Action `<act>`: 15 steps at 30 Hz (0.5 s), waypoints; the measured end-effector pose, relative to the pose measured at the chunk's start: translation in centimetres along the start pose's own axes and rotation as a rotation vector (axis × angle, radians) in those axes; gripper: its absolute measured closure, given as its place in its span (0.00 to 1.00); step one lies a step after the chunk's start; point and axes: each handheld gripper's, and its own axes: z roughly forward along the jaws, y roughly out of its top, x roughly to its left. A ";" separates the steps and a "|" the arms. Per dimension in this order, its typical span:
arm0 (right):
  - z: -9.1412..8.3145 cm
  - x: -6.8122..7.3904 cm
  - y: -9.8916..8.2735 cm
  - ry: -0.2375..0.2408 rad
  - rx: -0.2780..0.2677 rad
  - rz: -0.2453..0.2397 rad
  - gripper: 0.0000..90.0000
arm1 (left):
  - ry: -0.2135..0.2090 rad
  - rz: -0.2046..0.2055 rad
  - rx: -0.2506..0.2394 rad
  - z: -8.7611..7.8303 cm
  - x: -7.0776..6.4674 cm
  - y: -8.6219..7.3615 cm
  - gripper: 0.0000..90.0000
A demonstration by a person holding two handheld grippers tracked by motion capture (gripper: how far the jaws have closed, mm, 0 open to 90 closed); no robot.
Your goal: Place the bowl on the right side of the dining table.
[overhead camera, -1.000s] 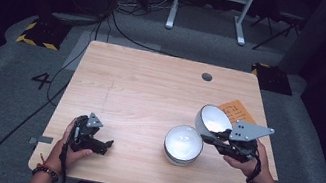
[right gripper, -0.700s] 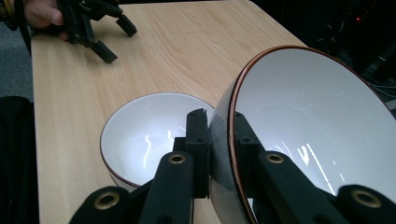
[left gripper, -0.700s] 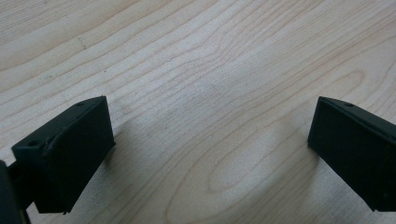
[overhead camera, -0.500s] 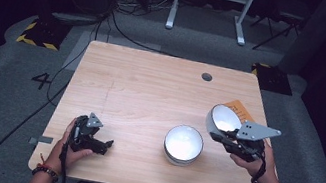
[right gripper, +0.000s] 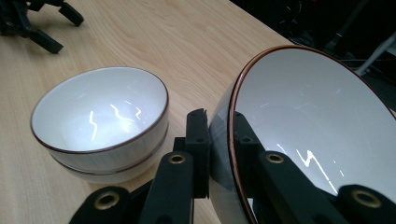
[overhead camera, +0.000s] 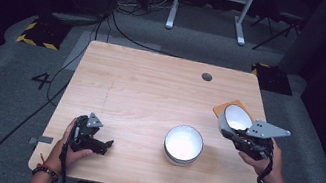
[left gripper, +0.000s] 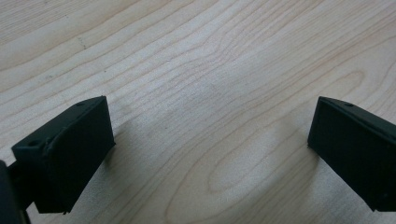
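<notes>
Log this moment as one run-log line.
right tongs: shut on lifted bowl rim, tilted | left tongs: open, nothing between | stacked bowls: on table | orange mat: behind lifted bowl

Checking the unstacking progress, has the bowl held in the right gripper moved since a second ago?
Yes. The held bowl has shifted right, away from the bowl stack, toward the table's right edge.

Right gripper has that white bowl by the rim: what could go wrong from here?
The right gripper pinches only the rim of the tilted white brown-rimmed ceramic bowl, so it may slip or swing. The stacked white bowls sit close beside it; a sideways move could clip them. The orange mat lies near the wooden table edge, leaving little margin.
</notes>
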 end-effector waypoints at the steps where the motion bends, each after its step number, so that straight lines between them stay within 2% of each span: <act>1: 0.0 -0.2 -0.2 -0.005 0.003 0.006 0.91 | 0.000 0.000 0.000 0.0 0.0 0.0 0.00; 15: 0.4 -1.8 -2.3 -0.066 0.037 0.056 0.91 | 0.000 0.000 0.000 0.0 0.0 0.0 0.00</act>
